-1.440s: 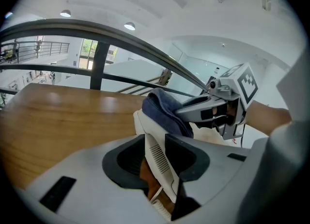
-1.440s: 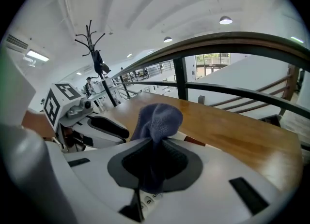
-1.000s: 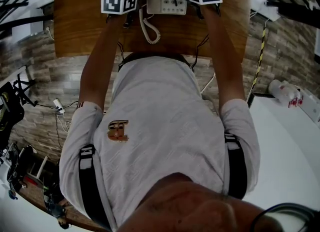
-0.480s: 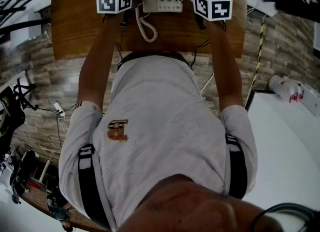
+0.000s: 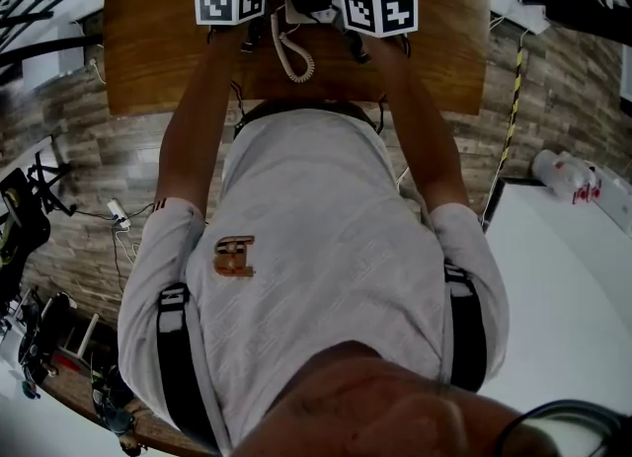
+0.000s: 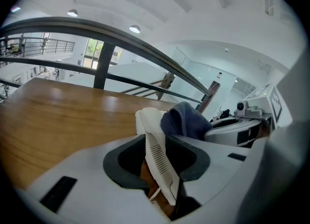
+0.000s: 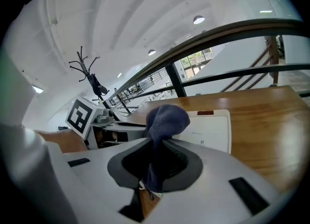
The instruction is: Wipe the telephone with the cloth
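1. Plainly, the left gripper (image 6: 157,164) is clamped on the white handset (image 6: 156,138). In the left gripper view the handset stands nearly upright between the jaws, its upper end leaning toward the left of the frame.
2. In the head view the coiled cord (image 5: 294,55) loops down over the wooden table (image 5: 158,50) at top centre. A short bit of it also shows below the handset at the bottom edge of the left gripper view.
3. The right gripper (image 7: 155,162) is clenched on a dark blue cloth (image 7: 164,119). A bunched wad stands up above the jaws and a thin tail hangs down between them.
4. In the left gripper view the cloth's wad sits right beside the handset's upper end, on its right. Whether the two actually touch cannot be told.
5. The white telephone base (image 7: 210,128) lies flat on the table just behind the cloth, centre-right in the right gripper view, with bare wood to its right.
6. In the head view both grippers sit close together at top centre, over the telephone base, which they mostly cover. The person's bare forearms reach up the frame to them, and a light T-shirt (image 5: 316,248) fills the middle.
7. A dark handrail (image 6: 121,32) crosses the upper part of both gripper views, beyond the table's far edge.
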Tool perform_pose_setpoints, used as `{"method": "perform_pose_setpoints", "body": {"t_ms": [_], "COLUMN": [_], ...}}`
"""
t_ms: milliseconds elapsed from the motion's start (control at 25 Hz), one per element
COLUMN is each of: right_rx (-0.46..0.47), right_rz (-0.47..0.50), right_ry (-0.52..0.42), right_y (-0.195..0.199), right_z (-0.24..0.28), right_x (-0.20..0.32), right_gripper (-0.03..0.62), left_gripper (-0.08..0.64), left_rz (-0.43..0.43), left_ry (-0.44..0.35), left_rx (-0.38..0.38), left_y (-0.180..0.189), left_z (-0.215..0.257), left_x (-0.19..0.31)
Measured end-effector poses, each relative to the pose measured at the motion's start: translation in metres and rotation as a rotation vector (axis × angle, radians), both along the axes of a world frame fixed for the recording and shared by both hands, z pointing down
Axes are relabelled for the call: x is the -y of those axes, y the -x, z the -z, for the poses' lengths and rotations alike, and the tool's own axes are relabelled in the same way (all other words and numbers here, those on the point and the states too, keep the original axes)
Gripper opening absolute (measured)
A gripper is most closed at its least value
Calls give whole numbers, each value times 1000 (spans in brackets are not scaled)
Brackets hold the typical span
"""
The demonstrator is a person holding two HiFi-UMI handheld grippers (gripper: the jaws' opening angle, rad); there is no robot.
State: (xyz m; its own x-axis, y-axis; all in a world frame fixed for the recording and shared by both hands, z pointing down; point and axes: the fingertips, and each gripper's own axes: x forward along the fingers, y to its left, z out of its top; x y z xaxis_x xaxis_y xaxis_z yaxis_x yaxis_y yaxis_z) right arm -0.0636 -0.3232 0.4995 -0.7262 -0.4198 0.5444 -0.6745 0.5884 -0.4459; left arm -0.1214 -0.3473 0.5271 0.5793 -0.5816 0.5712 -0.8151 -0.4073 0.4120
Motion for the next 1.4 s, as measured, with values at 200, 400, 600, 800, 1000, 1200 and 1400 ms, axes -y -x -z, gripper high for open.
{"method": "perform_pose_setpoints", "body": {"t_ms": [200, 400, 600, 800, 1000, 1200, 1400], "right_rx": [-87, -207, -272, -316, -309, -239, -67], "right_rz": [-46, -78, -131, -197, -209, -135, -55], "right_ry": [5, -23, -33, -38, -79, -133, -100], "right_y": [-15, -44, -81, -121, -131, -95, -32], "right_z": [-22, -36, -41, -42, -24, 3, 15], "right_x": [7, 15, 17, 14, 3, -23, -57], "right_gripper": [60, 60, 60, 60, 60, 60, 60], "left_gripper": [135, 135, 135, 135, 135, 135, 135], "left_rz": [3, 3, 3, -3, -5, -6, -6], "left_ry": [1, -2, -3, -4, -3, -5, -8], "left_rx": [0, 1, 4, 2, 1, -1, -4], "left_y": [0, -1, 0, -1, -1, -1, -2], "left_z": [1, 1, 1, 0, 0, -1, 1], "left_x": [-1, 0, 0, -2, -2, -1, -4]}}
